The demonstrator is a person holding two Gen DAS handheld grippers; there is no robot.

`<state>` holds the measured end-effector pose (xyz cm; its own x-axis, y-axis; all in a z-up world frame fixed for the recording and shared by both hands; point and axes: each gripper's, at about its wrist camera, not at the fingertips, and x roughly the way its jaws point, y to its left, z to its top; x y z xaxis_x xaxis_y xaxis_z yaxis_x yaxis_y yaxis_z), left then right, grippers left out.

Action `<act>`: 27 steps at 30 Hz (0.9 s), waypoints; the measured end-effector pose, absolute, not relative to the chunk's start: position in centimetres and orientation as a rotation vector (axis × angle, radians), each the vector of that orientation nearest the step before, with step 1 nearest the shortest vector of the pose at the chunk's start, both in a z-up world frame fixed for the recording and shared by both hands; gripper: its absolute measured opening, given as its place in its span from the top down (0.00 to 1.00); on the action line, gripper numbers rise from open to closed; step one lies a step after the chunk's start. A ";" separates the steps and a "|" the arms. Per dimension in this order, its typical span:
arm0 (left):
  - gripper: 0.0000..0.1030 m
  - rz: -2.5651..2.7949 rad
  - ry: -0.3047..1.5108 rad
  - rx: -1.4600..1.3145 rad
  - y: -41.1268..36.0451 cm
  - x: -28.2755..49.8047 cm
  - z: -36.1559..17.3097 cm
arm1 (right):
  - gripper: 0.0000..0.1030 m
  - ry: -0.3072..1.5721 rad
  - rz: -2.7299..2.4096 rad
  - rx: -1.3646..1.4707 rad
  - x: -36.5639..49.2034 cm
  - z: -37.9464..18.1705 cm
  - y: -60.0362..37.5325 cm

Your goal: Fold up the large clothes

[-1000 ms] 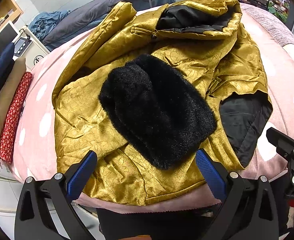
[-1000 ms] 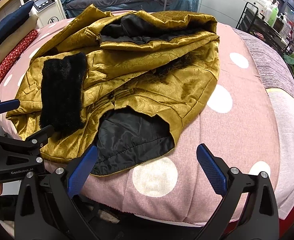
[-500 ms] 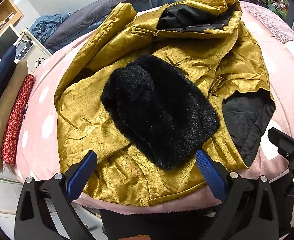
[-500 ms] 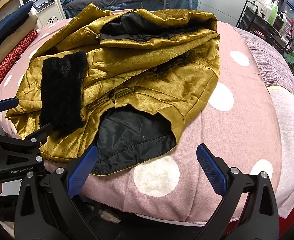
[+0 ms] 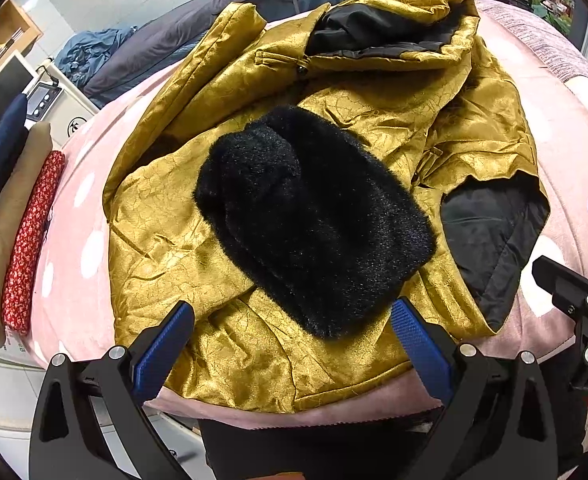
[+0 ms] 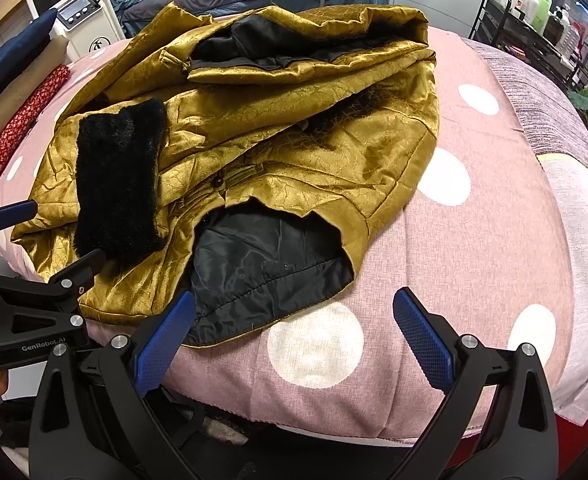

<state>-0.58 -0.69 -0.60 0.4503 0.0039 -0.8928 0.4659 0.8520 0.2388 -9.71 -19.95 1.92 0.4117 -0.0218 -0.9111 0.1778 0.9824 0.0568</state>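
Partly folded shiny gold jacket (image 5: 222, 216) with black fuzzy cuff (image 5: 313, 216) on pink spotted bed (image 6: 473, 240), more folds left, both grippers' fingers (image 5: 162, 350) (image 6: 421, 336) spread wide, holding nothing.

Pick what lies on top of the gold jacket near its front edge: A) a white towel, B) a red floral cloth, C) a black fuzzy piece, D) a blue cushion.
C: the black fuzzy piece rests on the gold jacket, just ahead of the open, empty left hand-held gripper.
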 end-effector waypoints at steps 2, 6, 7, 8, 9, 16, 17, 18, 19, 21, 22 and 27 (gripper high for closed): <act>0.06 -0.299 1.059 0.497 -0.7 -0.7 -0.6 | 0.05 1.141 -0.126 0.153 -9.7 1.9 -19.9; 0.06 -0.297 1.055 0.502 -0.7 -0.7 -0.7 | 0.05 1.145 -0.127 0.159 -9.7 1.6 -19.9; 0.06 -0.300 1.059 0.502 -0.7 -0.7 -0.8 | 0.05 1.146 -0.129 0.162 -9.7 1.4 -20.0; 0.06 -0.308 1.063 0.500 -0.7 -0.7 -1.0 | 0.05 1.146 -0.131 0.163 -9.7 1.3 -20.0; 0.06 -0.315 1.070 0.501 -0.7 -0.7 -1.1 | 0.05 1.149 -0.134 0.168 -9.8 1.1 -20.1; 0.07 -0.446 1.094 0.549 -2.0 -1.2 -2.0 | 0.05 1.173 -0.176 0.298 -10.5 -1.3 -22.2; 0.07 -0.487 1.079 0.544 -2.5 -1.1 -1.6 | 0.05 1.173 -0.183 0.313 -10.7 -1.6 -22.5; 0.07 -0.510 1.073 0.544 -2.9 -0.9 -1.3 | 0.05 1.172 -0.195 0.334 -11.0 -1.9 -23.0; 0.09 -0.544 1.052 0.557 -3.8 -0.6 -0.8 | 0.05 1.170 -0.205 0.347 -11.2 -2.0 -23.2; 0.10 -0.610 0.995 0.586 -5.7 -0.3 -0.1 | 0.05 1.157 -0.237 0.372 -11.9 -2.2 -24.0; 0.10 -0.664 0.953 0.618 -7.2 -0.4 0.1 | 0.05 1.148 -0.261 0.380 -12.4 -2.2 -24.5; 0.20 -0.850 0.769 0.940 -14.1 -2.6 -2.2 | 0.05 1.102 -0.371 0.414 -14.9 -1.9 -27.0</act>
